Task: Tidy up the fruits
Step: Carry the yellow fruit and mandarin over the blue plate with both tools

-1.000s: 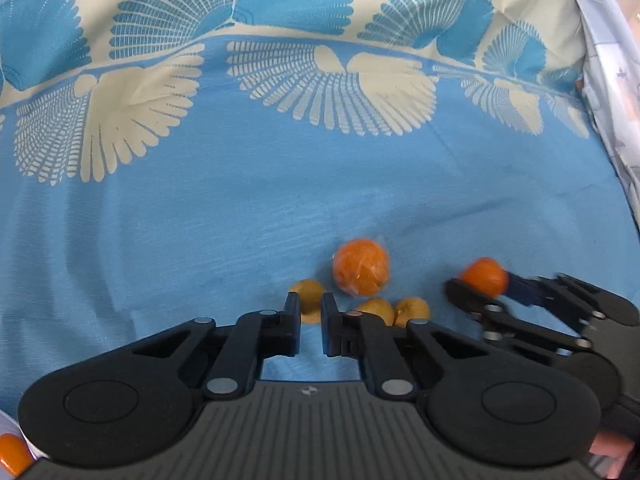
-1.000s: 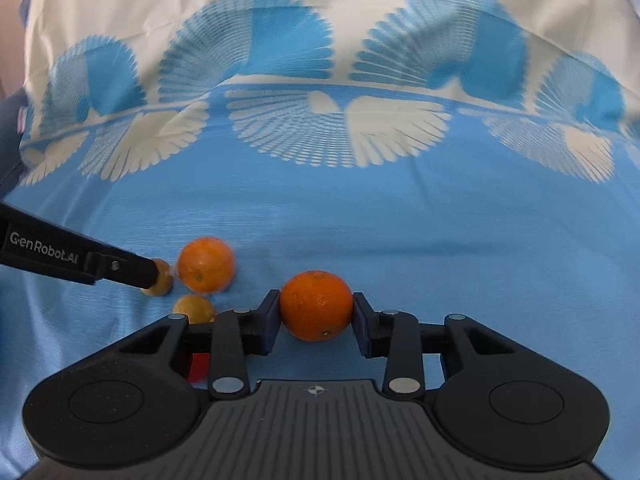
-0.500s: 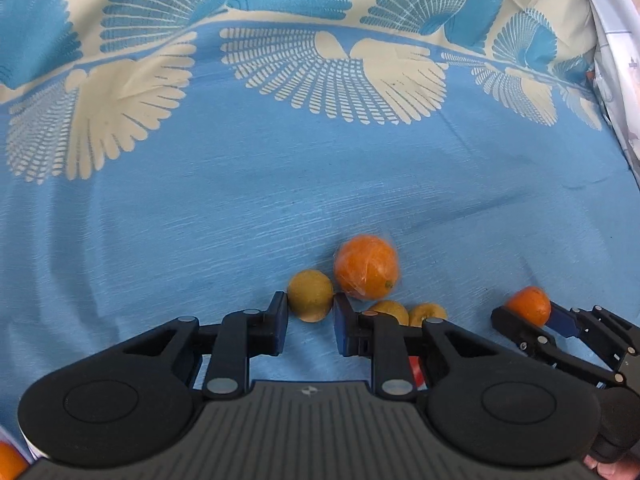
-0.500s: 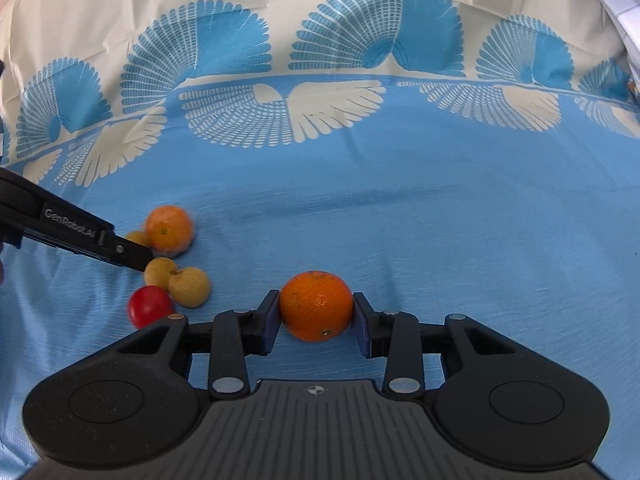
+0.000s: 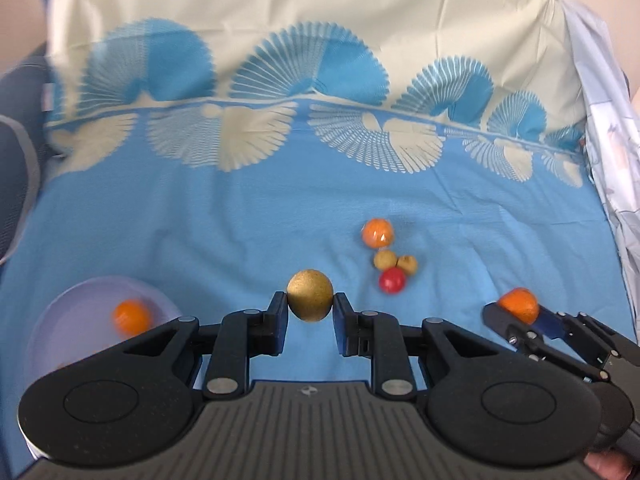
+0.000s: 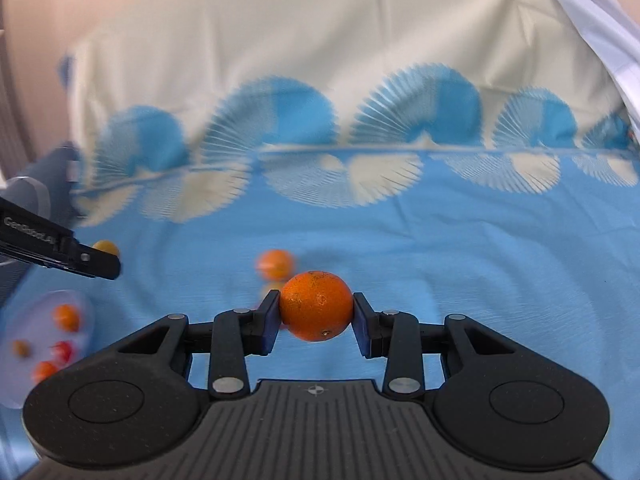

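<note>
My left gripper (image 5: 310, 307) is shut on a small yellow-brown fruit (image 5: 310, 295) and holds it above the blue cloth. My right gripper (image 6: 316, 312) is shut on an orange (image 6: 316, 306); it also shows in the left wrist view (image 5: 518, 305) at the right. A pale plate (image 5: 60, 312) lies at the lower left with an orange fruit (image 5: 132, 316) in it. In the right wrist view the plate (image 6: 86, 308) holds several small fruits. On the cloth lie a wrapped orange (image 5: 377, 233), two yellow fruits (image 5: 385, 259) and a red one (image 5: 393, 280).
A blue and cream patterned cloth (image 5: 240, 208) covers the surface. A pale printed fabric (image 5: 600, 112) hangs at the right edge. A dark grey object (image 5: 16, 128) sits at the left edge.
My left gripper closed on the yellow-brown fruit and lifted it back from the pile toward the left; the plate came into view. My right gripper rose and pulled back with its orange.
</note>
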Action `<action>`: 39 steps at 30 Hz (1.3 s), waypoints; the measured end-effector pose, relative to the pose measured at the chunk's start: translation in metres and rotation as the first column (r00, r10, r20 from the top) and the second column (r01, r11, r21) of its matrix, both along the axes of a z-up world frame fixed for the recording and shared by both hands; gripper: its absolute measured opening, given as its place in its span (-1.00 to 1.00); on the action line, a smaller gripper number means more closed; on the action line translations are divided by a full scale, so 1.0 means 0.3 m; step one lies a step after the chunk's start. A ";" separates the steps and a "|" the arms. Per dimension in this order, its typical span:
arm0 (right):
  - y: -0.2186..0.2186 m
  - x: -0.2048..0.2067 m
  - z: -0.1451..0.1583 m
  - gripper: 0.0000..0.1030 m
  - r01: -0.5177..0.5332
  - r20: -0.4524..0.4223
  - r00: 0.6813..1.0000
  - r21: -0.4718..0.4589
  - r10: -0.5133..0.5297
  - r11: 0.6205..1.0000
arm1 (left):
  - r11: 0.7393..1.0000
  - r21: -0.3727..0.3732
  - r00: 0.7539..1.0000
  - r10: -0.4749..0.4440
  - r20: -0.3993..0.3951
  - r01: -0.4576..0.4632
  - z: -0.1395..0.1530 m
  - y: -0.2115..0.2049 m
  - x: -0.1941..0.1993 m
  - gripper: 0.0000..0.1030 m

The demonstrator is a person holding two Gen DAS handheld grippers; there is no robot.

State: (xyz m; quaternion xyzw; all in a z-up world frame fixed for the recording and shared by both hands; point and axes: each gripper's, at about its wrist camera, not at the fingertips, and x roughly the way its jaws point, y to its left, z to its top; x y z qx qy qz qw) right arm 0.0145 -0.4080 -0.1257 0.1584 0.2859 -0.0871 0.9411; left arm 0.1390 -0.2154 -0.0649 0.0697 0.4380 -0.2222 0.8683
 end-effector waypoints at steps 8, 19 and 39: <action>0.304 -0.188 0.217 -0.25 -0.225 0.049 0.974 0.036 0.223 0.974 | 0.997 -0.031 0.996 0.071 0.046 -0.070 0.171 0.287 -0.270 -0.49; 0.608 -0.401 0.342 -0.25 -0.349 0.021 0.937 -0.024 0.349 0.937 | 0.988 -0.072 0.990 0.137 0.032 -0.135 0.193 0.581 -0.529 -0.49; 0.729 -0.435 0.397 -0.24 -0.378 -0.005 0.925 -0.092 0.379 0.921 | 0.968 -0.129 0.974 0.221 0.049 -0.213 0.232 0.751 -0.567 -0.49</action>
